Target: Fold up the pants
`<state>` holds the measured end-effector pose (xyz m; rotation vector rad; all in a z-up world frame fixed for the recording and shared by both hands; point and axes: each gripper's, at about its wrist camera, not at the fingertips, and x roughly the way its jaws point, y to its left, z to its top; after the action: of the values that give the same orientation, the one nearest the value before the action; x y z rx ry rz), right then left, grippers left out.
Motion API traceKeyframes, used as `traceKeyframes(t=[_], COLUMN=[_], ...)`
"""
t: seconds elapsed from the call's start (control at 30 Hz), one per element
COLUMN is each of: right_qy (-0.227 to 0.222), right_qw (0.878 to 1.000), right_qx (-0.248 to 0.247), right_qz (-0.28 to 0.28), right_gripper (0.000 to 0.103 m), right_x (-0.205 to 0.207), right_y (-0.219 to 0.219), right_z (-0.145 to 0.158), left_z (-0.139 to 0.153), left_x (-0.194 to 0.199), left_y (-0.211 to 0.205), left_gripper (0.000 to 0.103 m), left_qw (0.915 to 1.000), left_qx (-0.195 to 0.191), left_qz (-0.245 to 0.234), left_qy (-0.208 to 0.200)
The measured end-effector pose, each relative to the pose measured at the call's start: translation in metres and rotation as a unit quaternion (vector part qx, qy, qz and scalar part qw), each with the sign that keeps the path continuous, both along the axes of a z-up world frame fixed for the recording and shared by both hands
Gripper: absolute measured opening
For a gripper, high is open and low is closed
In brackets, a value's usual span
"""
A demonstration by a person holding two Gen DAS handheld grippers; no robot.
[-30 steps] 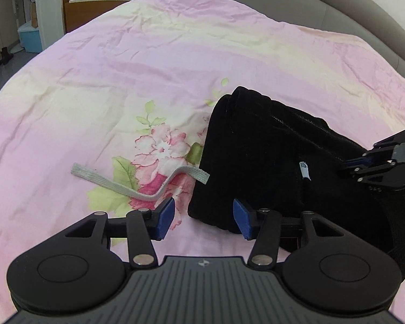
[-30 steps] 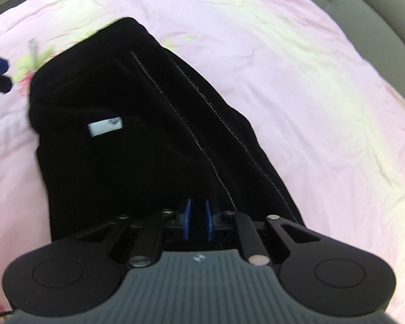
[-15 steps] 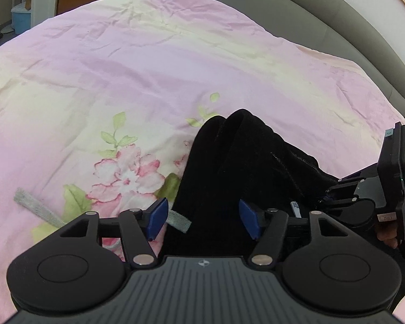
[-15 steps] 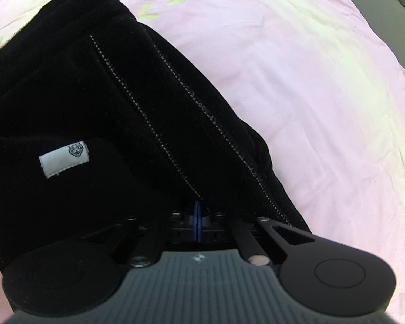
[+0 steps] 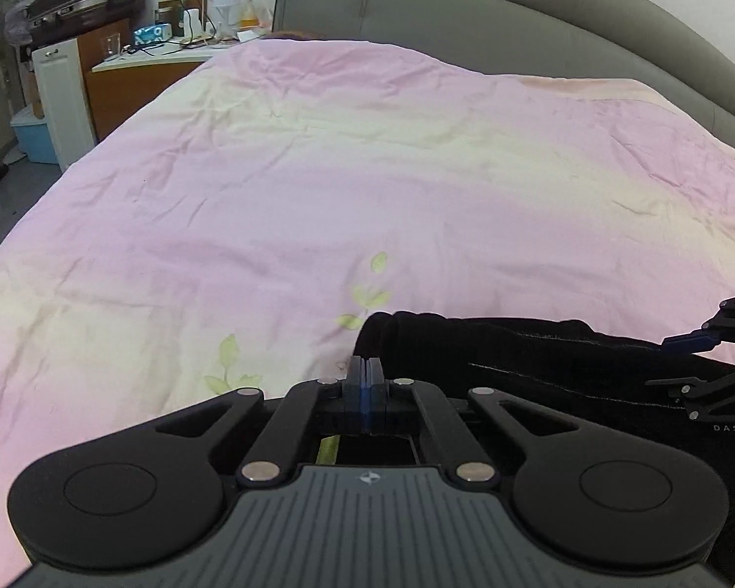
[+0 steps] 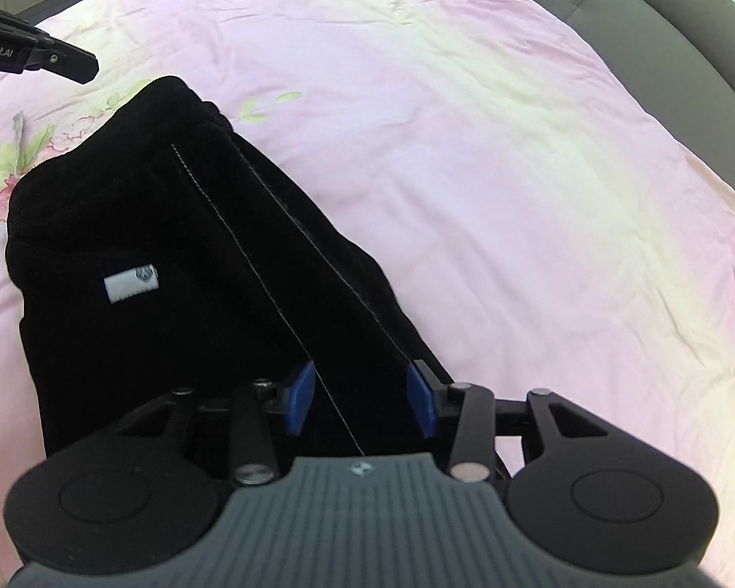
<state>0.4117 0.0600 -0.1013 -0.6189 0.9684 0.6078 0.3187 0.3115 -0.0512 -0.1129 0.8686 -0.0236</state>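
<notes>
Black pants [image 6: 181, 264] lie folded on the pink bedspread [image 6: 490, 122], with a white label [image 6: 131, 288] and two pale seams on top. They also show low in the left wrist view [image 5: 539, 357]. My left gripper [image 5: 366, 382] is shut at the pants' left corner; whether cloth is between the pads is hidden. My right gripper [image 6: 362, 397] is open, its blue pads either side of a seam at the pants' near end. It also shows at the right edge of the left wrist view [image 5: 710, 367].
The bedspread [image 5: 318, 171] spreads wide beyond the pants. A grey headboard [image 5: 514, 24] runs along the far side. A bedside counter with clutter [image 5: 171, 44], a white cabinet [image 5: 61, 98] and a blue bin [image 5: 32, 142] stand at far left. A grey drawstring [image 6: 18, 125] lies left of the pants.
My left gripper has closed at the pants' left corner and its view has tilted up. My right gripper, shut on the pants before, has opened.
</notes>
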Motion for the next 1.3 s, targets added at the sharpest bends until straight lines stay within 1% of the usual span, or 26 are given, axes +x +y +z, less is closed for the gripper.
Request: traceKeyframes(t=[0.03,0.07,0.1,0.2,0.23,0.27,0.3,0.37,0.4,0.43,0.47,0.5,0.57,0.6,0.67,0.73,0.77,0.83,0.87,0.9,0.97,1.0,1.07,1.17,1.23,1.3], right_qy=[0.007,0.012,0.015,0.012,0.017,0.024,0.031,0.035,0.037,0.041,0.042,0.041,0.051,0.055,0.054,0.054,0.052,0.044,0.042,0.042,0.032,0.029,0.021,0.017,0.014,0.005], right_qw=[1.000,1.000,1.000,1.000,0.999,0.999,0.998,0.997,0.996,0.996,0.995,0.995,0.994,0.993,0.993,0.992,0.992,0.992,0.992,0.991,0.990,0.989,0.988,0.986,0.984,0.983], right_qx=[0.004,0.004,0.001,-0.015,-0.017,-0.013,-0.007,0.006,0.009,0.011,0.010,0.006,0.002,0.001,-0.001,0.002,0.004,0.014,0.022,0.031,0.046,0.052,0.067,0.087,0.099,0.109], right_qz=[-0.006,-0.009,-0.012,-0.017,-0.024,-0.035,-0.046,-0.066,-0.075,-0.081,-0.085,-0.089,-0.099,-0.104,-0.107,-0.115,-0.115,-0.115,-0.119,-0.123,-0.130,-0.133,-0.134,-0.142,-0.144,-0.149], right_gripper=[0.041,0.042,0.042,0.040,0.036,0.027,0.024,0.024,0.024,0.024,0.021,0.019,0.018,0.018,0.018,0.018,0.018,0.018,0.019,0.020,0.024,0.025,0.026,0.027,0.029,0.031], right_x=[-0.005,-0.009,-0.003,0.000,0.002,0.005,0.009,0.018,0.023,0.028,0.032,0.039,0.046,0.051,0.054,0.055,0.053,0.040,0.033,0.026,0.007,-0.004,-0.030,-0.075,-0.108,-0.142], right_y=[-0.008,-0.018,-0.035,-0.058,-0.064,-0.069,-0.072,-0.076,-0.077,-0.077,-0.077,-0.076,-0.075,-0.072,-0.069,-0.065,-0.066,-0.073,-0.081,-0.085,-0.097,-0.102,-0.115,-0.138,-0.152,-0.167], right_z=[0.001,0.001,-0.005,-0.021,-0.025,-0.029,-0.033,-0.036,-0.039,-0.043,-0.048,-0.054,-0.066,-0.074,-0.081,-0.080,-0.076,-0.060,-0.053,-0.046,-0.033,-0.027,-0.016,-0.002,0.004,0.008], left_z=[-0.001,-0.004,-0.006,-0.013,-0.016,-0.019,-0.024,-0.037,-0.044,-0.053,-0.062,-0.068,-0.076,-0.077,-0.077,-0.074,-0.069,-0.058,-0.050,-0.041,-0.026,-0.018,-0.005,0.008,0.013,0.009], left_x=[-0.002,-0.004,-0.006,-0.011,-0.009,-0.006,-0.002,0.011,0.019,0.029,0.037,0.044,0.055,0.060,0.067,0.069,0.067,0.056,0.047,0.037,0.013,-0.002,-0.031,-0.076,-0.110,-0.137], left_y=[-0.003,-0.005,-0.007,-0.019,-0.025,-0.028,-0.032,-0.037,-0.037,-0.037,-0.035,-0.036,-0.041,-0.042,-0.040,-0.040,-0.043,-0.052,-0.058,-0.061,-0.069,-0.076,-0.100,-0.138,-0.166,-0.195], left_gripper=[0.013,0.020,0.029,0.031,0.031,0.031,0.032,0.031,0.029,0.026,0.025,0.025,0.025,0.025,0.025,0.026,0.026,0.026,0.026,0.029,0.029,0.029,0.029,0.029,0.029,0.029], left_qw=[1.0000,0.9999,0.9996,0.9993,0.9992,0.9992,0.9991,0.9990,0.9986,0.9977,0.9969,0.9961,0.9950,0.9946,0.9935,0.9919,0.9911,0.9902,0.9905,0.9920,0.9951,0.9957,0.9948,0.9903,0.9842,0.9764], left_qx=[0.002,-0.001,-0.006,0.006,0.011,0.010,0.010,0.028,0.033,0.034,0.029,0.030,0.048,0.053,0.050,0.052,0.066,0.099,0.110,0.106,0.081,0.077,0.082,0.082,0.085,0.093], left_qz=[-0.003,-0.008,-0.018,-0.035,-0.035,-0.034,-0.036,-0.018,-0.010,0.002,0.011,0.016,0.015,0.016,0.028,0.037,0.034,0.022,0.017,0.011,-0.006,-0.021,-0.054,-0.112,-0.155,-0.195], left_qy=[0.007,0.014,0.020,0.014,0.014,0.016,0.019,0.028,0.041,0.058,0.072,0.082,0.086,0.088,0.098,0.110,0.111,0.096,0.081,0.069,0.056,0.047,0.029,0.008,-0.004,-0.012])
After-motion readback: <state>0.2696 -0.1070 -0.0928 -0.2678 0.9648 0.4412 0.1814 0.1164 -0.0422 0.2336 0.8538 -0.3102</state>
